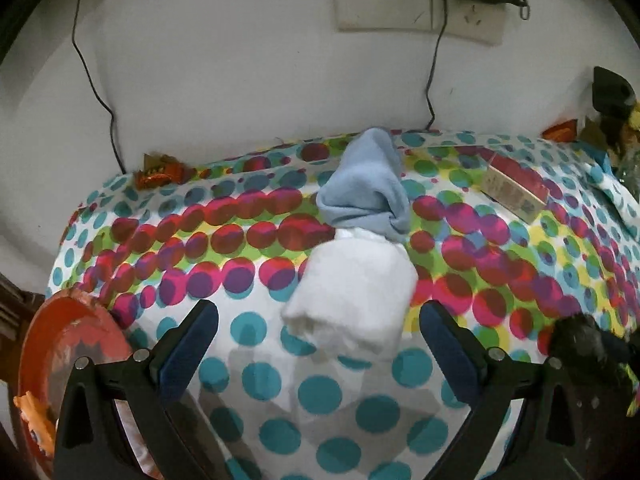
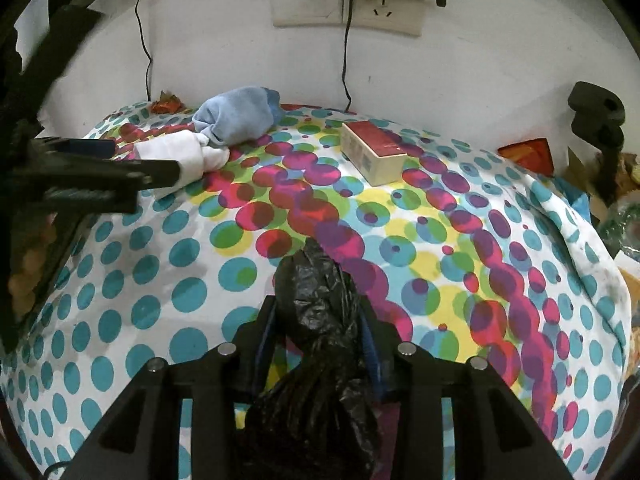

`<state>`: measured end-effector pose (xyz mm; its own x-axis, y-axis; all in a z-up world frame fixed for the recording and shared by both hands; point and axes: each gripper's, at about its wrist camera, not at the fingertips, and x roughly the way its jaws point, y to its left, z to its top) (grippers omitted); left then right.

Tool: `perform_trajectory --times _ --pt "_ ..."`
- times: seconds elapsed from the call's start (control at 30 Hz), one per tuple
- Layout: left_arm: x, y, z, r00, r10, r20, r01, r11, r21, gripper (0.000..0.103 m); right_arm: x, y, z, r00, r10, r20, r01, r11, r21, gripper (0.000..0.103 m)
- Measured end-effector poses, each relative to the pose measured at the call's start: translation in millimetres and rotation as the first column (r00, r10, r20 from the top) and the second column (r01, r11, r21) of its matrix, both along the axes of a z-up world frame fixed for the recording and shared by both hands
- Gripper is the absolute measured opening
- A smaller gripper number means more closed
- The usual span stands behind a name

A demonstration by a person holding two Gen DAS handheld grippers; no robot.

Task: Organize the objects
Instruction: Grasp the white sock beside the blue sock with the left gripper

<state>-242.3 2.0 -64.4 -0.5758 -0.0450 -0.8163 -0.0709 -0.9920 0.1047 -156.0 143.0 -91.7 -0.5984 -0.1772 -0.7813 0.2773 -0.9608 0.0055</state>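
A blue and white sock bundle [image 1: 360, 240] lies on the dotted tablecloth [image 1: 240, 360]. My left gripper [image 1: 318, 320] is open, its fingers either side of the bundle's white end, which lies between the tips. It also shows in the right wrist view [image 2: 120, 160], beside the bundle [image 2: 224, 128]. My right gripper [image 2: 318, 316] is shut on a crumpled black plastic bag [image 2: 316, 320], low over the cloth. A red and beige box [image 2: 372, 152] lies further back; it also shows in the left wrist view [image 1: 516, 188].
An orange plate [image 1: 68, 360] sits at the cloth's left edge. Orange wrappers [image 1: 160, 172] lie by the wall. Cables hang from wall sockets [image 2: 348, 4]. Clutter and a black stand [image 2: 600, 120] are at the right.
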Motion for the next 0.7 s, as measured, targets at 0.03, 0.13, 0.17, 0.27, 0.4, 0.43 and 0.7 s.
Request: perform_trajectory --times 0.03,0.13,0.17,0.27,0.4,0.43,0.7 --pt "-2.8 -0.2 -1.2 1.000 -0.003 0.005 0.003 1.000 0.006 0.100 -0.4 -2.0 -0.3 1.000 -0.005 -0.004 0.005 1.000 -0.002 0.039" --pt "-11.2 -3.0 -5.9 1.000 0.005 0.022 -0.005 0.999 0.034 0.092 -1.2 -5.8 -0.6 1.000 -0.008 -0.011 0.008 1.000 0.017 0.039" --pt "-13.5 -3.0 -7.4 0.999 0.003 0.031 -0.005 0.999 0.046 0.082 -1.8 -5.5 -0.8 1.000 -0.008 -0.011 0.008 1.000 0.015 0.039" --pt "-17.2 -1.1 -13.3 0.997 -0.018 0.076 0.009 0.994 0.112 0.051 -1.1 -5.6 -1.1 1.000 -0.008 -0.012 0.008 1.000 0.020 0.039" --pt "-14.7 7.7 -11.5 0.997 -0.008 0.071 0.001 0.994 0.106 0.035 -0.5 -7.1 -1.2 1.000 -0.008 -0.013 0.008 1.000 0.024 0.040" --pt "-12.7 9.8 -9.6 0.998 -0.008 0.065 0.002 0.995 0.098 0.034 -0.7 -6.8 -1.1 1.000 -0.008 -0.013 0.008 1.000 0.024 0.040" --pt "11.8 7.8 6.2 0.998 0.018 0.053 -0.024 0.993 0.119 0.032 -0.8 -6.6 0.0 1.000 -0.008 -0.013 0.009 1.000 0.025 0.040"
